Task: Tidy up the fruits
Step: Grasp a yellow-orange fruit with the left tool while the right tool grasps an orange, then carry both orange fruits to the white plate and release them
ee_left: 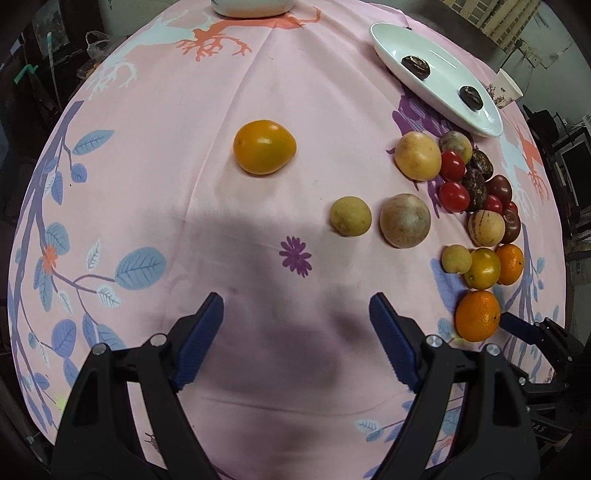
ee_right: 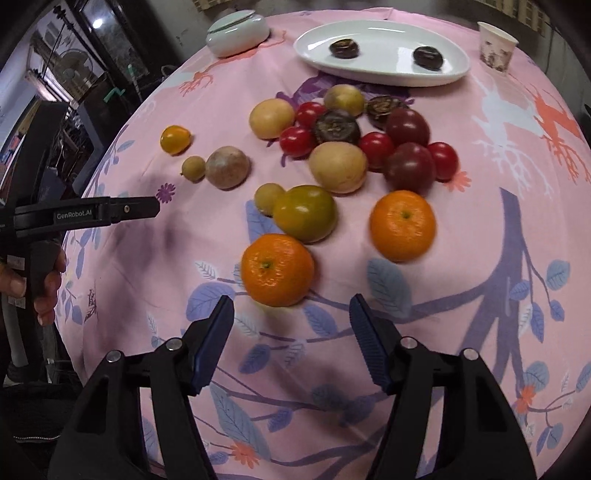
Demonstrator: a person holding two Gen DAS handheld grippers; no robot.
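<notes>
Progress: early, by my read. Two dark fruits (ee_right: 344,48) on the white plate (ee_right: 373,72) at the far side of the desk (ee_right: 480,229); everything else loose on the pink cloth.

Left to right, right wrist view:
- Left tool (ee_right: 153,208) enters from the left edge, a hand (ee_right: 44,284) on its grip. Left wrist view shows its jaws wide apart, nothing between them, hanging over bare cloth.
- Far left: small yellow tomato (ee_right: 176,139) alone, well apart from the rest.
- Next: small tan fruit (ee_right: 193,168) touching a bigger brown round fruit (ee_right: 228,167).
- Centre: near orange (ee_right: 277,269), just beyond the right tool (ee_right: 291,310). Behind it a green-yellow tomato (ee_right: 306,213) with a small tan fruit (ee_right: 269,196) touching its left side.
- Centre far: mixed cluster of pale yellow fruits (ee_right: 272,118), red cherry tomatoes (ee_right: 296,141), dark wrinkled fruits (ee_right: 336,126), purple tomatoes (ee_right: 409,168), all packed close.
- Right: second orange (ee_right: 402,225), near the cluster's near edge, apart from the first.
- Far right: paper cup (ee_right: 495,45) beside the plate. Lidded bowl (ee_right: 238,33) far left of the plate.

Right tool: jaws apart, empty, pads not touching the near orange; it sits just ahead of the gap. Likely next pick, but that's a guess.

Left to do: nearly all of it. The sorting rule isn't visible; only dark fruits are plated.
</notes>
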